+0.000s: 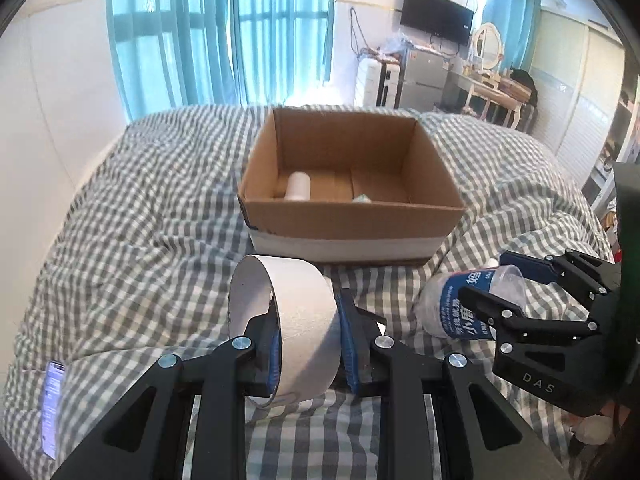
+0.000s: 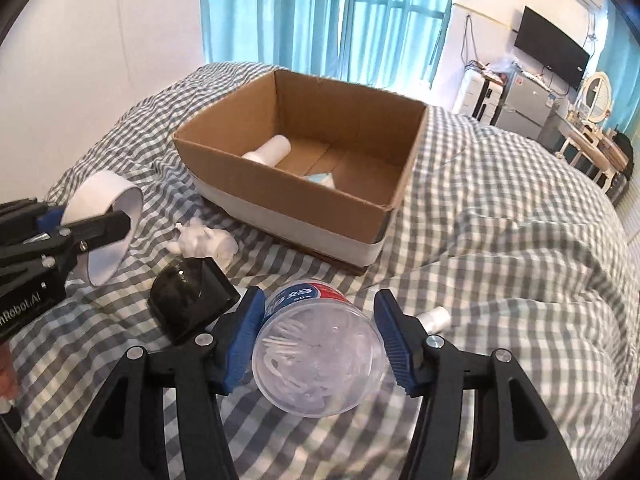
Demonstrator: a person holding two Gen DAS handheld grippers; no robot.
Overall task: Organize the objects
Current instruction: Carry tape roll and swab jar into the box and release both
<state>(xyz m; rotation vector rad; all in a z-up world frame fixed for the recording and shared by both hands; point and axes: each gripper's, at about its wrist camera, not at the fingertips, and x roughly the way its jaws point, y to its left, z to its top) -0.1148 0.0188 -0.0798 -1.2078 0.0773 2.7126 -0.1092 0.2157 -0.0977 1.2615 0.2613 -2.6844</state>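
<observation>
Gingham bed (image 2: 500,240): box (image 2: 288,204), black lid (image 2: 188,300), crumpled tissue (image 2: 204,240)

Checked duvet (image 1: 140,208) on the bed, turquoise curtains (image 2: 320,16), wall-mounted television (image 1: 437,15), oval mirror (image 1: 487,46)

bed (image 2: 500,220), checked cover | on it: cardboard box (image 2: 320,216) | black object (image 2: 188,300) | white crumpled item (image 2: 204,240)

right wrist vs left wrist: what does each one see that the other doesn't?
Right wrist only: a black object and a white crumpled item on the bed, both left of the right tongs.

Left wrist only: a small printed label at far left on the cover.

Both: cardboard box with a white tube inside, left tongs shut on the tape roll, plastic container, checkered bedding.
</observation>
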